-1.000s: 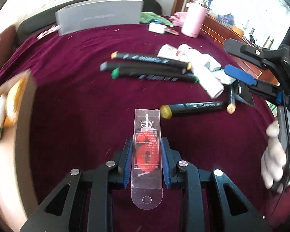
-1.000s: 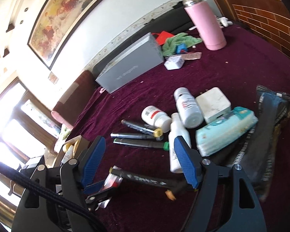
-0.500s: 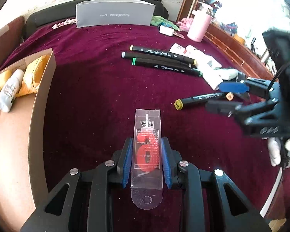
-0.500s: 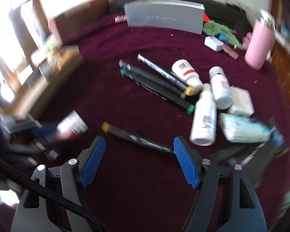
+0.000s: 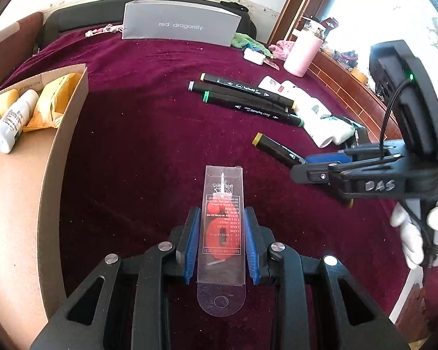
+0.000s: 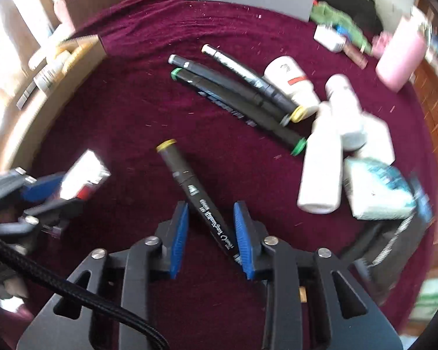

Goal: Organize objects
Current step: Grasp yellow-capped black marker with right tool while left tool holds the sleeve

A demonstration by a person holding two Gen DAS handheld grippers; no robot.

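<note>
Between the blue pads of the right hand-held gripper (image 6: 210, 233), closing mid-barrel, a light, stiff, slippery yellow-capped marker (image 6: 195, 192) is lying crosswise on the maroon cloth (image 6: 131, 116); farther left, the left hand-held gripper (image 5: 221, 242) is clamping a flimsy clear packet (image 5: 222, 233).

A worktop with a dark red cloth (image 5: 137, 151) holds four black markers (image 5: 248, 99), white bottles (image 6: 321, 169), a pink flask (image 5: 302, 54), a grey box (image 5: 181, 24) and a cardboard box (image 5: 52, 157).
</note>
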